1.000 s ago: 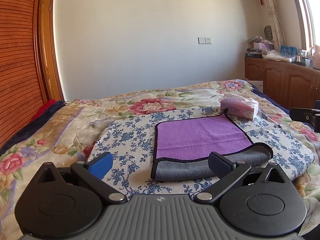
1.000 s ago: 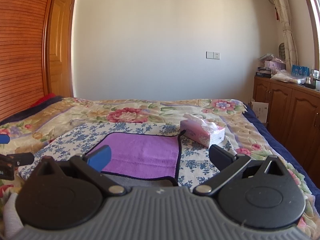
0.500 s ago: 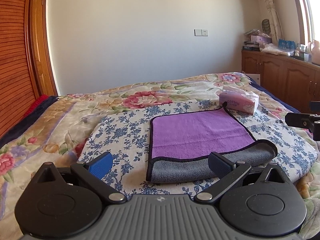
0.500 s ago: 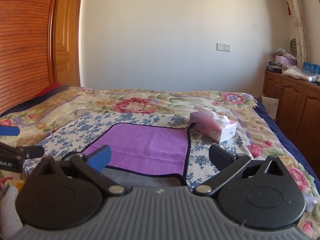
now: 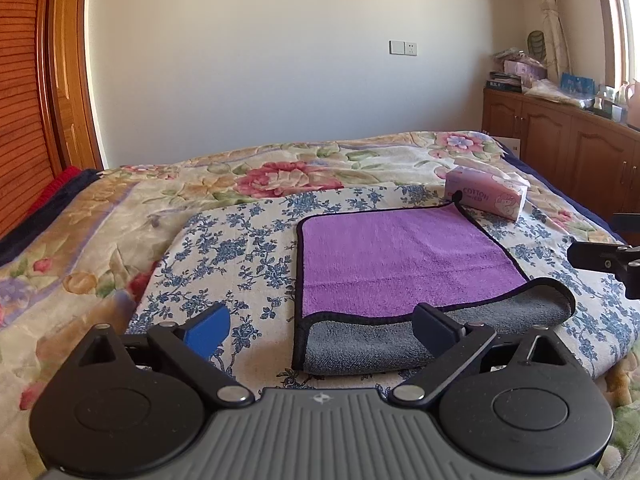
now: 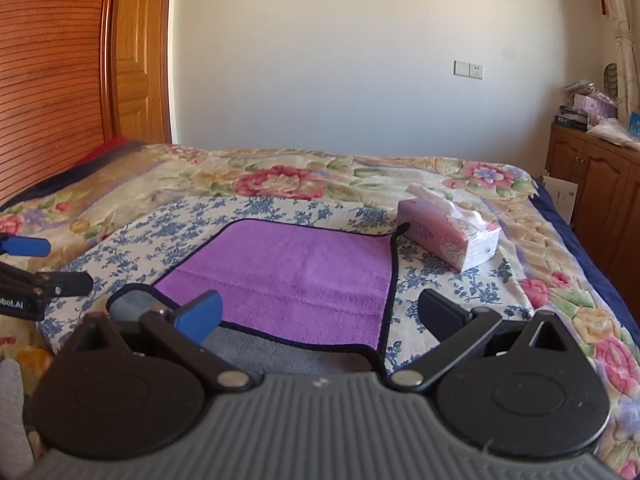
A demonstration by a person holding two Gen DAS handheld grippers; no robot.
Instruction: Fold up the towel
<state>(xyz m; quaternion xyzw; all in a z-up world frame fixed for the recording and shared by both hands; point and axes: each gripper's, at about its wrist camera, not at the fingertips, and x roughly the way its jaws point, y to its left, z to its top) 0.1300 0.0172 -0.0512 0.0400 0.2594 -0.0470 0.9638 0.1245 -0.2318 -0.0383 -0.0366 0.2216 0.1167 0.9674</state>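
- The towel (image 5: 404,264) lies purple side up, black-trimmed, its near edge turned over showing grey, far corner touching the tissue box (image 5: 486,196).
- Left gripper (image 5: 320,328) and right gripper (image 6: 318,312) hover at the towel's near edge, both spread wide, holding nothing.

I read two pieces of text. The pink tissue pack (image 5: 486,197), on the bed at the far right corner of the towel, carries the word "COTTON" in the left wrist view; a smaller line beneath it is too small for me to read. In the right wrist view, the left gripper (image 6: 42,266) at the near left edge bears white lettering, cut off by the frame, of which I read "bot.AI".
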